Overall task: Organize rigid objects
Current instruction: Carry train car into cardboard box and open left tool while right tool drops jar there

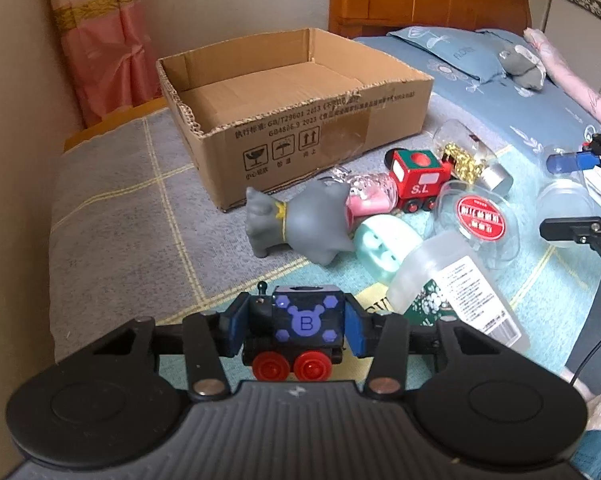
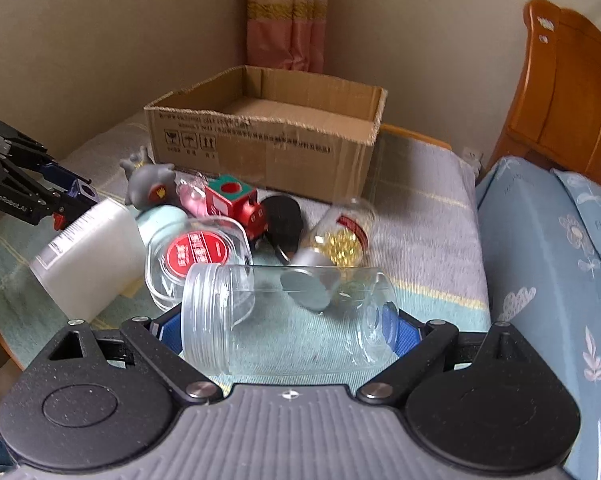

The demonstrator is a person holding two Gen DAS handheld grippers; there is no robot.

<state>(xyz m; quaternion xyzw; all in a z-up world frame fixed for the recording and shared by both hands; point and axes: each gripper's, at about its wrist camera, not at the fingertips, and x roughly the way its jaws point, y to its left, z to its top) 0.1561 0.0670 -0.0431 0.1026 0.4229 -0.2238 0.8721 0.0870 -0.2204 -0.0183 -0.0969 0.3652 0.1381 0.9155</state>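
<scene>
My left gripper (image 1: 298, 322) is shut on a black toy train (image 1: 300, 320) with a purple "B" and red wheels, its blue pads pressed on both sides. The right wrist view shows that gripper (image 2: 74, 196) at the left edge. My right gripper (image 2: 282, 328) is shut on a clear plastic jar (image 2: 288, 316) held sideways between its blue pads; in the left wrist view it (image 1: 572, 196) sits at the right edge. An open cardboard box (image 1: 300, 120) (image 2: 260, 136), with nothing in it, stands beyond the pile.
On the bed (image 1: 120, 220) lie a grey animal toy (image 1: 300, 224), a red toy train (image 1: 416, 180), a white bottle (image 1: 452, 288), a red-labelled clear tub (image 1: 480, 220) and a bottle of gold beads (image 2: 340, 236). A blue pillow (image 2: 540, 240) and wooden headboard (image 2: 560, 92) are on the right.
</scene>
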